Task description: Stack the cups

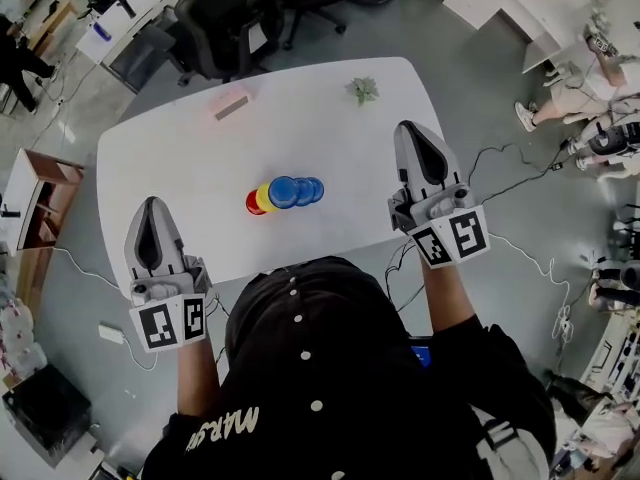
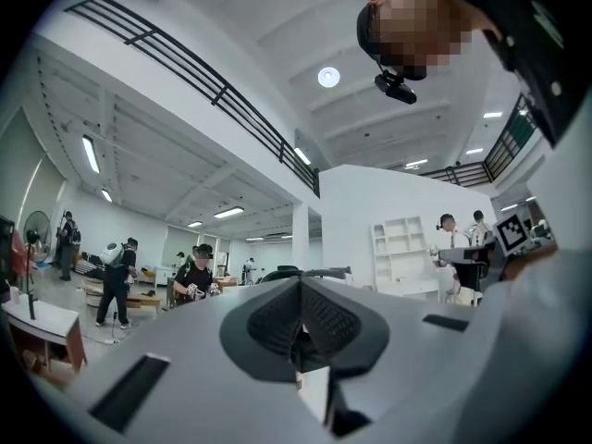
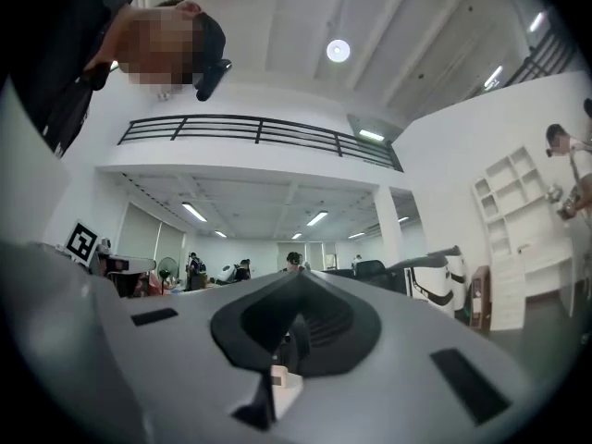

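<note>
A nested stack of cups [image 1: 284, 194] lies on its side near the middle of the white table [image 1: 190, 153], with a red cup at the left, a yellow one after it and blue ones at the right. My left gripper [image 1: 151, 221] is held above the table's near left edge, jaws together and empty. My right gripper [image 1: 414, 144] hovers over the table's right edge, also shut with nothing in it. Both gripper views look out level into the room, and neither shows the cups or the table. The left gripper [image 2: 298, 296] and right gripper [image 3: 298, 289] tips meet in those views.
A small pink block [image 1: 231, 105] lies at the table's far side and a little green plant [image 1: 363, 90] at its far right. Black office chairs [image 1: 225, 23] stand beyond the table. Cables [image 1: 520, 173] trail on the floor at the right. People stand around the room.
</note>
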Motion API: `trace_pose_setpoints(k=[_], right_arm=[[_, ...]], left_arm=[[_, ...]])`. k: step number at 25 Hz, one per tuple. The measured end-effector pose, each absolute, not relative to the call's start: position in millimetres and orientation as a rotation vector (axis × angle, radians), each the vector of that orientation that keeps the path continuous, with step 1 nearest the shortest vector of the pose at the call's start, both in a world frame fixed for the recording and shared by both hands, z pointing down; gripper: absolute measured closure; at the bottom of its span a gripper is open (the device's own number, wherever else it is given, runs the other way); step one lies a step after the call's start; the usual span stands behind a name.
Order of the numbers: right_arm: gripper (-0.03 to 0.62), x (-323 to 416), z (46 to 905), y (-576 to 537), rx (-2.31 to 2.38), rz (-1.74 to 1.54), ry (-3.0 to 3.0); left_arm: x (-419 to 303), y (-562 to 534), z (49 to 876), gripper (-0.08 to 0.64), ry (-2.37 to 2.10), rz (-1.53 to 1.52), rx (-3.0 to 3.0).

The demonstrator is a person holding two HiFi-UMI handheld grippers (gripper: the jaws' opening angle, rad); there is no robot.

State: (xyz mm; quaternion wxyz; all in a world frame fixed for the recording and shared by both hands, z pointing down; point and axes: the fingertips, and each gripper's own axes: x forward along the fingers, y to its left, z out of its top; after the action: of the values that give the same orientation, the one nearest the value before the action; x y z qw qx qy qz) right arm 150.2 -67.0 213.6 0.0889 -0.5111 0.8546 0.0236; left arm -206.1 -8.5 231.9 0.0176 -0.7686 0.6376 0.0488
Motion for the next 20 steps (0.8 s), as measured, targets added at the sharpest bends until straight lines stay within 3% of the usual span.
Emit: trace_pose_setpoints(k=[20], right_arm=[[0.589,174,240,-56,-1.676,0.062,2.576]], left_arm=[[-216,-6,243,0.549,2.007,0.094,-2.38]])
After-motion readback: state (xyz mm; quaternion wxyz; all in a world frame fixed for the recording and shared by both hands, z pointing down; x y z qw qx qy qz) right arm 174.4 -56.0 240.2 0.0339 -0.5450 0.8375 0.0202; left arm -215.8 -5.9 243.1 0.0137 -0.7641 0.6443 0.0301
